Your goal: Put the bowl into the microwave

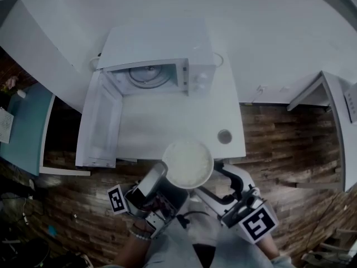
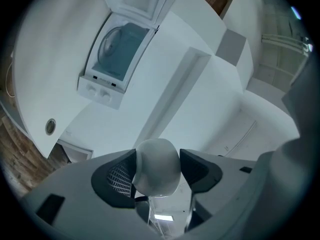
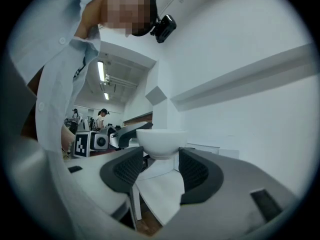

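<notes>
A white bowl (image 1: 188, 163) hangs just past the front edge of the white table (image 1: 167, 124), carried between both grippers. My left gripper (image 1: 162, 177) is shut on its left side; in the left gripper view the pads press on the bowl (image 2: 157, 166). My right gripper (image 1: 211, 178) holds its right side, and the right gripper view shows the bowl (image 3: 161, 141) upright, its lower part sitting between the jaw tips. The white microwave (image 1: 162, 46) stands at the back of the table. Its door (image 1: 103, 121) is swung wide to the left and the glass turntable (image 1: 148, 74) shows inside.
A small round cap (image 1: 225, 136) sits in the table top near its front right corner. A teal cabinet (image 1: 25, 127) stands at the left and another white table (image 1: 334, 110) at the right. Wooden floor (image 1: 284, 161) lies below.
</notes>
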`<state>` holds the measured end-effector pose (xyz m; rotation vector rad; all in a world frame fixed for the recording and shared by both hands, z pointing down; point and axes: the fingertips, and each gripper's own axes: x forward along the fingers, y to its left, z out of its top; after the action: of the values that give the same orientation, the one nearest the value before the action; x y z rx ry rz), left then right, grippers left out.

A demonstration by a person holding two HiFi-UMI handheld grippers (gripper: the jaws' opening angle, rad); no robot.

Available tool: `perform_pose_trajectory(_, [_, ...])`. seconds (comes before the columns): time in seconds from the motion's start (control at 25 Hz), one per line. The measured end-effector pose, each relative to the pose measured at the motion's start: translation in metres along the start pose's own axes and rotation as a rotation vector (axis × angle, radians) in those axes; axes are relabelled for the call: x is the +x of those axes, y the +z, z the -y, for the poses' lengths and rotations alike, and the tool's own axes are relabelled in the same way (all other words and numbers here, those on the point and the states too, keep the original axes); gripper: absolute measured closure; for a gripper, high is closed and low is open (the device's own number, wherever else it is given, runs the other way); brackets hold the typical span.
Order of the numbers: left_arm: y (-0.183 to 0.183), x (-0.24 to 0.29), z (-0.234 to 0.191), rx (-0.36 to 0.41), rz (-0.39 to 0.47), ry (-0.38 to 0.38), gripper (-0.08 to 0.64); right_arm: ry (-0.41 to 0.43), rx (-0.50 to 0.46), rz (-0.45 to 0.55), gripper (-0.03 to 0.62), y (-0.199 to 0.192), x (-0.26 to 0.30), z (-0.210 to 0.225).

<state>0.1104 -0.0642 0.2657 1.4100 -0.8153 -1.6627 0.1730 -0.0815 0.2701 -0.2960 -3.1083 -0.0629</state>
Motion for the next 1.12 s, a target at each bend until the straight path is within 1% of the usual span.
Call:
perform_pose_trajectory(0.32, [0.041, -0.007, 0.01, 0.054, 0.052, -0.001, 0.287, 0.063, 0.003, -0.002, 0.362, -0.001, 0.043, 0.002])
perform_pose_trajectory(0.56, [0.073, -0.008, 0.022, 0.066, 0.064, -0.014, 0.287, 0.077, -0.01, -0.005, 0.362, 0.003, 0.077, 0.004])
perform_pose_trajectory(0.72, [0.09, -0.007, 0.027, 0.084, 0.056, -0.015, 0.287, 0.063, -0.011, -0.006, 0.364, 0.004, 0.095, 0.006])
perform_pose_trajectory(1.0, [0.117, -0.006, 0.028, 0.055, 0.052, -0.017, 0.286, 0.044, -0.018, -0.029, 0.364, 0.002, 0.12, 0.01])
perform_pose_trajectory(1.12, [0.126, -0.007, 0.025, 0.044, 0.043, -0.007, 0.287, 0.027, -0.011, -0.042, 0.364, -0.002, 0.129, 0.012])
